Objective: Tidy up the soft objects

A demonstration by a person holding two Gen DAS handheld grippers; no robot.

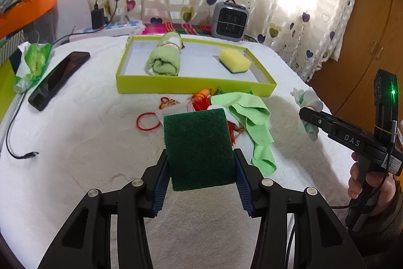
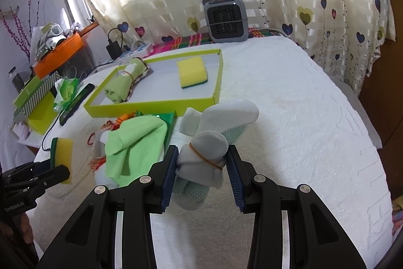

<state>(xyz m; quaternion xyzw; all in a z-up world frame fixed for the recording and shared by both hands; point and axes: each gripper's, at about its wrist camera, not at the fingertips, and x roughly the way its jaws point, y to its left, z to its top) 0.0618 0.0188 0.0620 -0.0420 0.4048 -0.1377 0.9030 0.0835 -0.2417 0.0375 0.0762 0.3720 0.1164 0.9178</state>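
Two tools are loaded short of the shallow lime-green cardboard tray [image 1: 196, 85]: the left tool [image 1: 201, 165] pinches a green-backed yellow sponge [image 1: 199, 148], the right tool [image 2: 202, 168] pinches a banded grey sock bundle [image 2: 201, 158], likely bound for the tray.

Tray [image 1: 194, 86] sits on the table [image 1: 75, 143], far side. In it: rolled towel [image 1: 165, 58] left, sponge [image 1: 234, 61] right, apart. Loose cloth [image 1: 254, 117] just before the tray's front wall, rubber band [image 1: 148, 121] to its left. Phone [image 1: 59, 78] left of tray, packet [image 1: 34, 64] beyond it. Heater [image 1: 230, 22] behind tray. Sock bundle [image 2: 201, 163] right of the cloth.
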